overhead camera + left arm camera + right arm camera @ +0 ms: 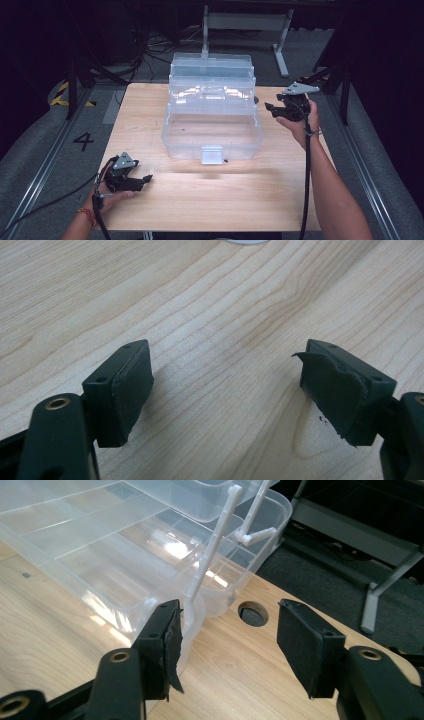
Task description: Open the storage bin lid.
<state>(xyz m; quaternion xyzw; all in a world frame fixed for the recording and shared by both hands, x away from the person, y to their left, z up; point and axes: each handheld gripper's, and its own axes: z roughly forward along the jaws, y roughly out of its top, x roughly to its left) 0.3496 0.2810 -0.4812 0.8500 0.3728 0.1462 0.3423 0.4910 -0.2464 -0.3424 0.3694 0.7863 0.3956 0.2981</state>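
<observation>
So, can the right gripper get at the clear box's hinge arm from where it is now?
Probably yes. The right gripper is open with nothing between its jaws, and the white hinge arm of the clear box stands just ahead by one pad, nothing between.

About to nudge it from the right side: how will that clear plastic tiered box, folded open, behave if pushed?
The clear tiered box looks empty and thin-walled, so probably light; it would likely slide on the smooth wooden table. Its trays hang on thin white link arms, so a push high up may swing the tiers rather than move the whole. The right gripper stands open beside its corner.
</observation>
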